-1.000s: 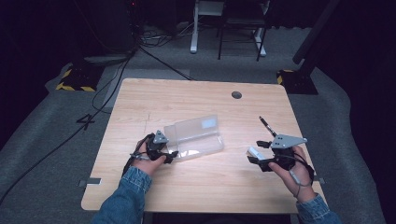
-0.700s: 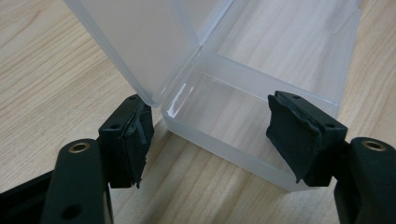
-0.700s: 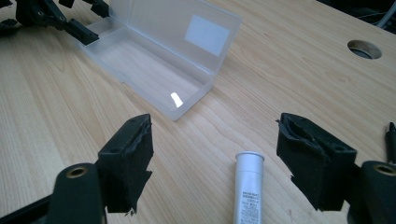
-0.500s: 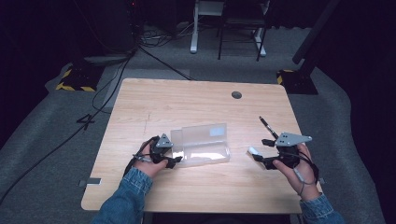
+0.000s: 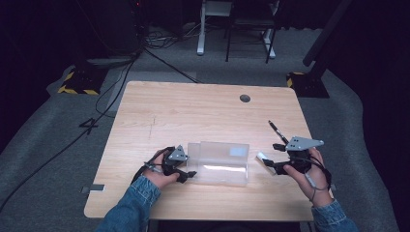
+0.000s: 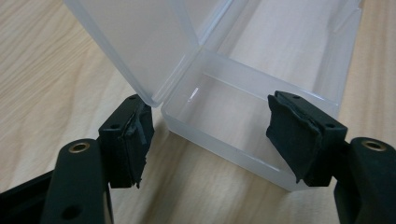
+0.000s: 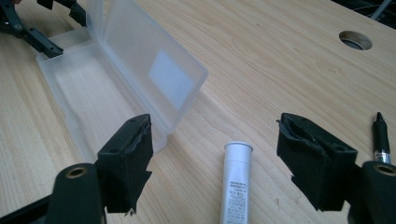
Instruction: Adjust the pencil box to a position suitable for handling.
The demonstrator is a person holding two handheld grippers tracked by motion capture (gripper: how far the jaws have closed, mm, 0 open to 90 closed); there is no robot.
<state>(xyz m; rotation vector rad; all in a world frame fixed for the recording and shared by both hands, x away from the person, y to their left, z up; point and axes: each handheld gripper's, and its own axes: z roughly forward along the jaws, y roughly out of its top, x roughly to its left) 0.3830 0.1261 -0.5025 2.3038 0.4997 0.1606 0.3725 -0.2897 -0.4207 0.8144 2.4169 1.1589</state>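
A clear plastic box (image 5: 220,169) lies open near the table's front edge, its lid (image 5: 225,151) standing up along the far side. My left gripper (image 5: 191,171) is shut on the box's left end; in the left gripper view the two pads (image 6: 292,135) bracket the short end wall of the box (image 6: 224,102). My right gripper (image 5: 268,164) stands open to the right of the box. A small white tube (image 7: 236,186) lies on the table between its jaws, untouched. The box (image 7: 88,88) sits just beyond its left jaw.
A black pen (image 5: 274,128) lies on the wood beyond the right hand, also beside the right jaw (image 7: 380,135). A round cable hole (image 5: 245,98) is at the table's far side. Cables and chair legs stand on the floor behind.
The left gripper has slid the box to the right and turned it parallel to the front edge, closing the gap to the right gripper. The right hand has stayed put.
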